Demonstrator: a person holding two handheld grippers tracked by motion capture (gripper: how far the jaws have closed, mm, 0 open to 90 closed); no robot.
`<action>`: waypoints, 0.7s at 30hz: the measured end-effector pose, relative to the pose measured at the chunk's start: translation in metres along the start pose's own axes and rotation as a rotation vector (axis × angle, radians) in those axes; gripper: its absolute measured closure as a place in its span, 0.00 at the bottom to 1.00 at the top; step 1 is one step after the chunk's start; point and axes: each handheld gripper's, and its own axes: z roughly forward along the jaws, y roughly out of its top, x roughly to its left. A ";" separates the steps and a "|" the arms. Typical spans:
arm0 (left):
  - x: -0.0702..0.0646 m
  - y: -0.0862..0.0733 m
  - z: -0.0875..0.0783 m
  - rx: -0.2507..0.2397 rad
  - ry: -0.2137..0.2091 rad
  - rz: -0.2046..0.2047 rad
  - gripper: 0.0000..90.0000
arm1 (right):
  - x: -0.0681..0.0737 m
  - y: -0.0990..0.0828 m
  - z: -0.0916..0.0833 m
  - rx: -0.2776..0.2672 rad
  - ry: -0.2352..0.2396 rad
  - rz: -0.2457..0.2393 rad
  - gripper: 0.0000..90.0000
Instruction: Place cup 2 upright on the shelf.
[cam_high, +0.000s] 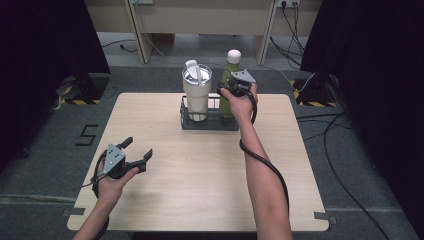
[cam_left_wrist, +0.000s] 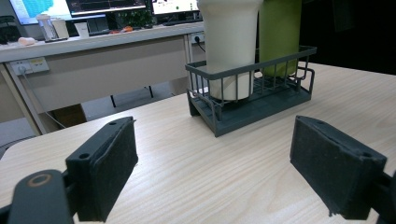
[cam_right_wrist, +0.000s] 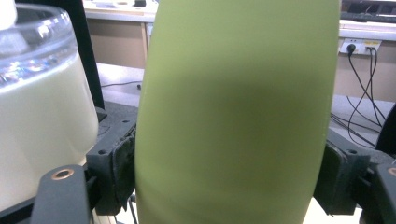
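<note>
Pinching the one green bottle (cam_right_wrist: 236, 112) across its body, the right gripper (cam_high: 239, 86) jaws press both flanks; its long axis stands upright in the single wire basket (cam_high: 186, 121), beside one cream tumbler (cam_high: 196, 93). Left gripper (cam_high: 134, 156) jaws look spread and empty, well apart over the table (cam_high: 200, 185).

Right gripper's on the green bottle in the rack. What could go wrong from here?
1. The tall green bottle stands right beside the cream tumbler; tilting it may knock the tumbler.
2. The right gripper pinches smooth curved sides, so it may slip.
3. The dark wire rack could drag along if the bottle catches.
</note>
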 end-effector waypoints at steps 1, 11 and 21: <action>0.000 0.000 0.000 0.000 0.000 0.000 0.16 | 0.000 0.000 0.000 0.002 -0.001 -0.001 0.25; 0.000 0.000 0.000 0.000 -0.001 0.002 0.16 | 0.003 -0.003 0.003 0.010 0.002 -0.010 0.25; 0.001 0.000 0.000 0.000 0.002 0.002 0.16 | 0.003 -0.004 0.004 0.006 0.000 -0.016 0.24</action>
